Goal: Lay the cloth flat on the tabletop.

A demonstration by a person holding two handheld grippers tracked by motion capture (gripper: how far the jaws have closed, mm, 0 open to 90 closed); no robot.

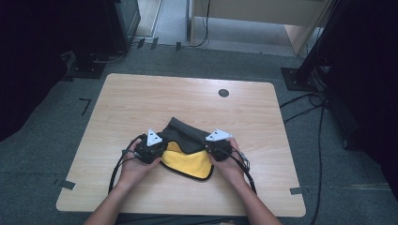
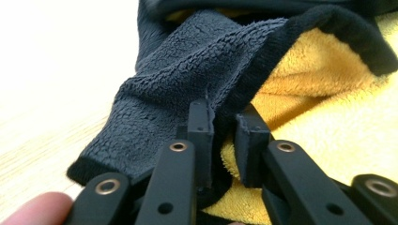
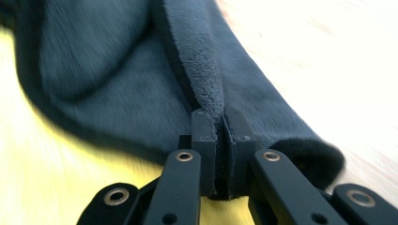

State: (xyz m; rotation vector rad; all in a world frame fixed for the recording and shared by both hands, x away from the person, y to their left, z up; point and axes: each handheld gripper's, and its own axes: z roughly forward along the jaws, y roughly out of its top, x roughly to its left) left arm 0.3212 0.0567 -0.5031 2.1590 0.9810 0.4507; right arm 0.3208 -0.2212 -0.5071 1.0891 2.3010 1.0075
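Both my tongs are clamped on the cloth (image 1: 187, 152): left tongs (image 1: 157, 149) on one edge, right tongs (image 1: 211, 147) on the opposite.

I find no text, label, brand, number or sign that I can read in any of my three views.
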